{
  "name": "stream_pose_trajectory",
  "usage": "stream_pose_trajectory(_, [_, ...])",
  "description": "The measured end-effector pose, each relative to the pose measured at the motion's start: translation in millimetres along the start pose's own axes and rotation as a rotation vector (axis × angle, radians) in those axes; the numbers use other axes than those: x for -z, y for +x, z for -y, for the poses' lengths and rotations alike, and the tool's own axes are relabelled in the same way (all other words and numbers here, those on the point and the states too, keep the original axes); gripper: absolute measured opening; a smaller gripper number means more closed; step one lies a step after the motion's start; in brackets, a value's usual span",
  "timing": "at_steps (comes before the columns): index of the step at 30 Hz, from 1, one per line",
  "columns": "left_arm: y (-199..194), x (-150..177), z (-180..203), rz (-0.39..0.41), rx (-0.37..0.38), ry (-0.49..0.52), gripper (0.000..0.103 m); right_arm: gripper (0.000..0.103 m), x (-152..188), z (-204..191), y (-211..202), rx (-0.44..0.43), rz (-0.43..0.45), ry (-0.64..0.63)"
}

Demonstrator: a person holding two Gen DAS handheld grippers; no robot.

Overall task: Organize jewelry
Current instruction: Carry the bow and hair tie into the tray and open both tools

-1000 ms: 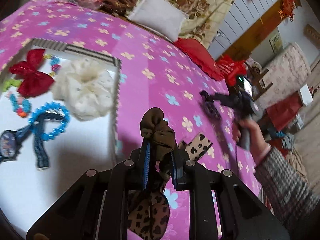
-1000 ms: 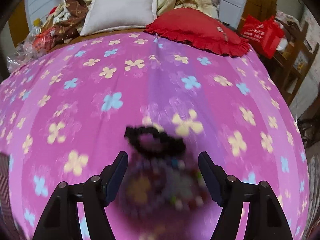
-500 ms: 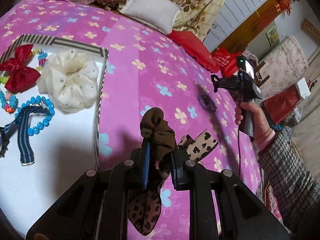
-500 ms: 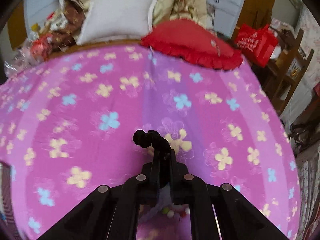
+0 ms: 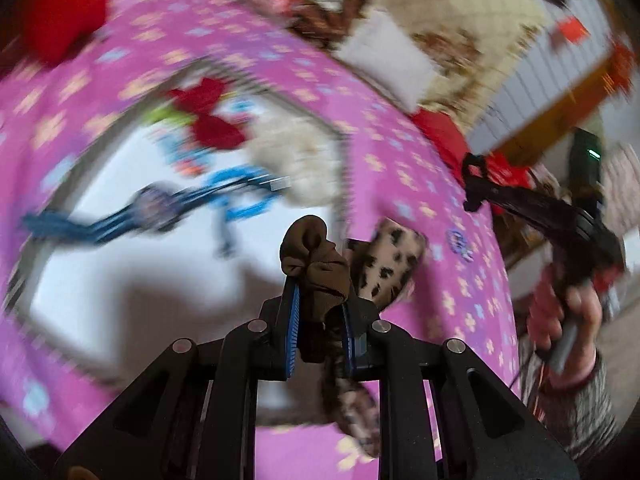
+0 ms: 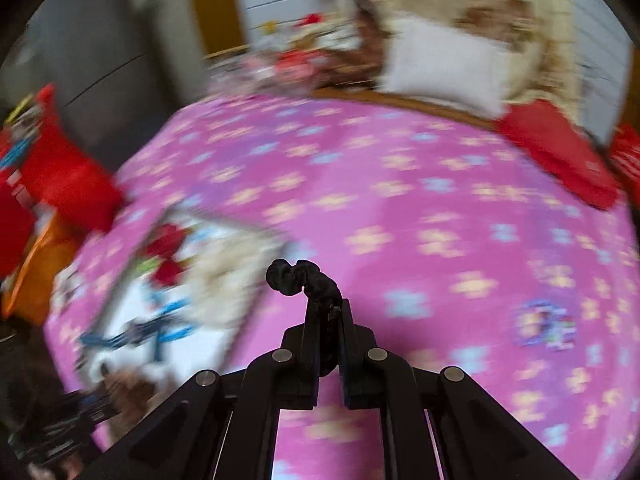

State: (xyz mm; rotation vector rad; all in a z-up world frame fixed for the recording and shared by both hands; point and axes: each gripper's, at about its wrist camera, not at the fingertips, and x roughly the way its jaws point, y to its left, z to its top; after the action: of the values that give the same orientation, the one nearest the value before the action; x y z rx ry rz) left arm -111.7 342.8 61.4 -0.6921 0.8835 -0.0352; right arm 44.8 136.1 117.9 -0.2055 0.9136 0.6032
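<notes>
Left tool (image 5: 319, 314) clenched on brown scrunchie (image 5: 314, 256) over tray (image 5: 120, 280); right tool (image 6: 329, 330) raised, gripping black scrunchie (image 6: 300, 276).

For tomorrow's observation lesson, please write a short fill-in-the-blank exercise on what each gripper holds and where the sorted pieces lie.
1. The left gripper is shut on a brown and ____-print hair bow.
2. The right gripper is shut on a ____ scrunchie.
3. The red bow lies in the ____ tray.
4. The bedspread is ____ with flowers.

Missing words: leopard; black; white; pink

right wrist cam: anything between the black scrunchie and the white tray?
Only bare pink floral bedspread between black scrunchie and white tray, in right wrist view; blurred.
</notes>
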Motion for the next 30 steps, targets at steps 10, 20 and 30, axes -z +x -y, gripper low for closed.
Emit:
stream_pose_trajectory(10, [-8, 1, -65, 0.033, -0.137, -0.107, 0.017, 0.007, 55, -113, 79, -0.106, -0.180, -0.166])
stream_pose_trajectory(20, [-12, -6, -65, 0.044, -0.024, -0.121, 0.043, 0.049, 80, -122, 87, -0.106, -0.201, -0.204])
stream_pose_trajectory(30, [-45, -11, -67, 0.191, 0.131, -0.177, 0.053, 0.052, 86, -137, 47, -0.058, -0.033, -0.289])
